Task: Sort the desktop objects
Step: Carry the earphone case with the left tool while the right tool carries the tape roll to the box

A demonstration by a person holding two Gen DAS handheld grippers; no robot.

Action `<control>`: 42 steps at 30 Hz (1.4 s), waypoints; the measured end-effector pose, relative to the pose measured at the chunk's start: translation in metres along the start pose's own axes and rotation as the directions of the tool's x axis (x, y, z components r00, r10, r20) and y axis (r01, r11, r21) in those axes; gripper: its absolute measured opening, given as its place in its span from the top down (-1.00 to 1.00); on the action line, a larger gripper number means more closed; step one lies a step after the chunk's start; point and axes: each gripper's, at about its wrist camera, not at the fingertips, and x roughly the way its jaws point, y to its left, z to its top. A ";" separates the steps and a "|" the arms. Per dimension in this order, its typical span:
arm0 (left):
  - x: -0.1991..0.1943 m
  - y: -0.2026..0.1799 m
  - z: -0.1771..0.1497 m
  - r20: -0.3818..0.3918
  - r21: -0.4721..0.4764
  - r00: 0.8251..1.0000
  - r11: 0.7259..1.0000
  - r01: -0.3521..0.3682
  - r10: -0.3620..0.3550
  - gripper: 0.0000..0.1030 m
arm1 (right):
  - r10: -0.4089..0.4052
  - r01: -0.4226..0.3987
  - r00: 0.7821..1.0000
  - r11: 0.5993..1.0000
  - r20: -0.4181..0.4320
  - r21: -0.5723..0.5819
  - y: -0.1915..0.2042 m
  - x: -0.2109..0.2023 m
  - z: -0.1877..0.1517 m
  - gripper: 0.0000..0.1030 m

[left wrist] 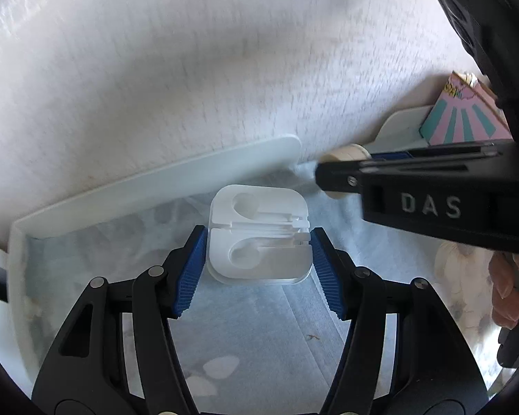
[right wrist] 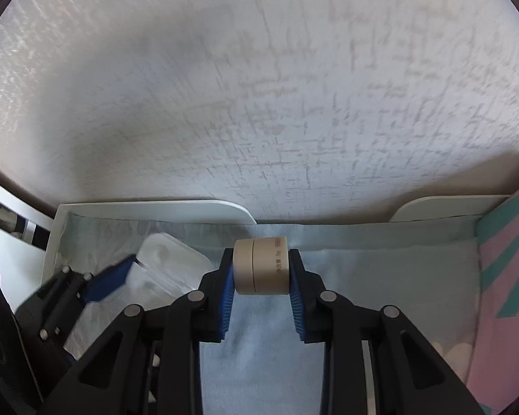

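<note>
Left tongs (left wrist: 259, 252) straddle a white earphone tray (left wrist: 259, 238), pads just beside it; right tongs (left wrist: 332, 176) clamp a beige jar (left wrist: 346, 154)

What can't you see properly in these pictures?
- Left wrist view: the beige jar is blurred and mostly hidden by the right gripper.
- Right wrist view: jar's print too small; white insert blurred behind the left gripper; pink box cut off.

"DAS" stands in raised letters on the right gripper (left wrist: 332, 173); the print on the jar (right wrist: 261, 265) is perhaps "5g", mostly unreadable.
</note>
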 end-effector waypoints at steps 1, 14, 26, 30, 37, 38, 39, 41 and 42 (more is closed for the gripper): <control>-0.004 0.000 0.001 0.000 -0.006 1.000 1.000 -0.003 0.003 -0.10 | -0.001 0.001 1.000 1.000 0.002 -0.003 -0.001 -0.005 -0.001 0.49; -0.073 -0.021 0.024 0.008 -0.072 1.000 0.997 0.011 -0.010 -0.11 | 0.047 -0.048 0.998 0.998 0.044 0.032 -0.032 -0.118 -0.027 0.49; -0.112 -0.096 0.088 0.042 0.015 0.991 0.992 0.123 -0.124 -0.11 | -0.017 0.000 0.983 0.996 0.182 0.092 -0.097 -0.207 -0.036 0.49; -0.119 -0.127 0.103 0.056 0.072 0.988 0.988 0.139 -0.143 -0.11 | -0.046 0.017 0.980 0.989 0.195 0.148 -0.130 -0.222 -0.048 0.49; -0.102 -0.205 0.123 0.033 0.152 0.975 0.965 0.214 -0.222 -0.11 | -0.089 0.049 0.982 0.973 0.168 0.227 -0.179 -0.240 -0.068 0.49; -0.100 -0.213 0.124 0.026 0.163 0.974 0.962 0.220 -0.227 -0.11 | -0.093 0.053 0.982 0.971 0.164 0.234 -0.184 -0.239 -0.070 0.49; -0.100 -0.218 0.124 0.017 0.173 0.973 0.959 0.226 -0.232 -0.11 | -0.096 0.056 0.983 0.969 0.157 0.240 -0.190 -0.236 -0.073 0.49; -0.090 -0.235 0.123 -0.005 0.189 0.971 0.954 0.234 -0.237 -0.11 | -0.094 0.056 0.984 0.968 0.148 0.246 -0.196 -0.233 -0.076 0.49; -0.083 -0.243 0.121 -0.015 0.193 0.971 0.952 0.236 -0.238 -0.11 | -0.093 0.055 0.985 0.967 0.143 0.250 -0.200 -0.231 -0.078 0.49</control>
